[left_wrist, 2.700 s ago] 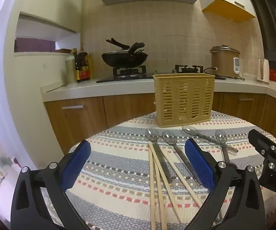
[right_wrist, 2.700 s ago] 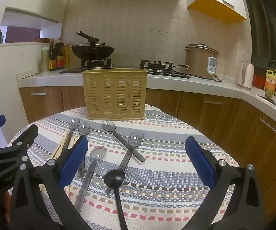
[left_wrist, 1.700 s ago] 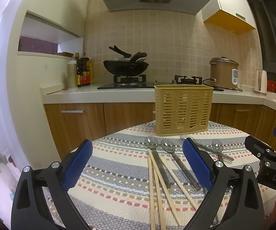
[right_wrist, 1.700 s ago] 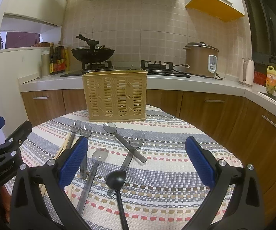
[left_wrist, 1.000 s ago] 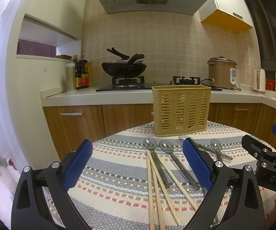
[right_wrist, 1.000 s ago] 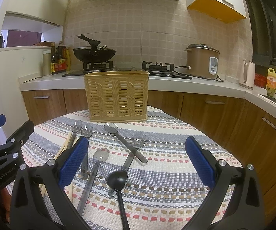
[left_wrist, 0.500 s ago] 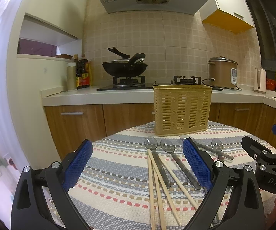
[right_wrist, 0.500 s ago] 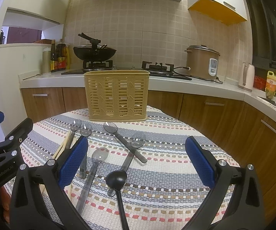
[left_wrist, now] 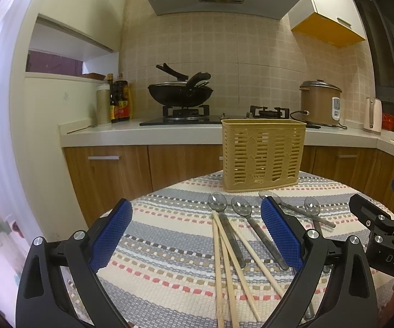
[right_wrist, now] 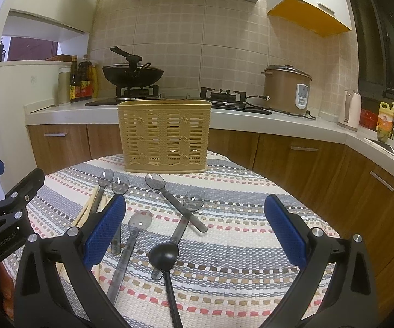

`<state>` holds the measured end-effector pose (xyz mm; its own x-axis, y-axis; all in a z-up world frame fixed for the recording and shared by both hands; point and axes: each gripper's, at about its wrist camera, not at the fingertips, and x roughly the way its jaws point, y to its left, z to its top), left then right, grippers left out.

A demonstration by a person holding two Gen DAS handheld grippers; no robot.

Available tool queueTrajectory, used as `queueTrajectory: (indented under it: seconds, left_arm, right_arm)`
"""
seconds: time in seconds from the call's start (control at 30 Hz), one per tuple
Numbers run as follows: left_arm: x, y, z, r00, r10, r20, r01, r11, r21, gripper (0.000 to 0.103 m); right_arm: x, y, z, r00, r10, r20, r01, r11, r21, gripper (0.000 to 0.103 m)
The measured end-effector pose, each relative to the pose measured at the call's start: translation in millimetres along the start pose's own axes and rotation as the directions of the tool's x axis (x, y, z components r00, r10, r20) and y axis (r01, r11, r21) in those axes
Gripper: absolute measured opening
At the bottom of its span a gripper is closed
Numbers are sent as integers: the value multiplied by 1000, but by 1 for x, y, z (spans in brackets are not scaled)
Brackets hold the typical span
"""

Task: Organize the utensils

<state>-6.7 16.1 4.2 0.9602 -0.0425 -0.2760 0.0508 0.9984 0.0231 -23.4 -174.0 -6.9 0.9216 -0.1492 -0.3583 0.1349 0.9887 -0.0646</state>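
A tan slotted utensil basket [left_wrist: 262,154] stands upright at the far side of the round table [left_wrist: 169,248]; it also shows in the right wrist view [right_wrist: 165,135]. Wooden chopsticks [left_wrist: 224,262] and several clear grey plastic spoons [left_wrist: 225,227] lie loose in front of it. A black spoon [right_wrist: 165,259] lies nearest the right gripper, beside more clear spoons [right_wrist: 178,198]. My left gripper [left_wrist: 197,235] is open and empty above the chopsticks. My right gripper [right_wrist: 194,229] is open and empty above the spoons.
A striped woven cloth covers the table. Behind it runs a kitchen counter [left_wrist: 142,134] with a wok on the stove [left_wrist: 180,93], sauce bottles [left_wrist: 117,101] and a rice cooker [right_wrist: 287,90]. Wooden cabinets [right_wrist: 292,158] stand below.
Both grippers have tilted up and drawn back slightly, so the basket sits lower in view. Nothing on the table has moved.
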Motion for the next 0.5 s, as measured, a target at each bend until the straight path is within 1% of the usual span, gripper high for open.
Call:
queueTrajectory:
  seconds: [0.13,0.27,0.33,0.37,0.4,0.47,0.5]
  left_arm:
    - [1,0,0,1000,0,-1,0,1000,5,92]
    - [2,3,0,1000,5,-14,-5,1000,-4,92]
    - [7,12,1,999,-13,-50,11,999,-39,92]
    - [11,22,1,996,-43,-81,37,997,-74,92]
    - [15,27,2,993,-57,-103,49,995,-84,92]
    - [30,42,6,974,-106,-200,90,992,-88,90]
    - [38,48,8,961,-138,-239,117,988,-98,86]
  right_arm:
    - [0,0,0,1000,-1,-1,1,1000,3,97]
    - [2,-3,0,999,-37,-3,37,999,19,97]
    - [3,-5,-1,998,-57,-8,58,998,31,97]
    - [3,-5,-3,997,-72,-6,72,997,33,97]
    - [2,-4,-5,997,-72,-1,72,997,29,97]
    - [4,0,-3,998,-61,-22,61,998,-2,97]
    - [7,3,0,998,-40,-51,38,999,-31,97]
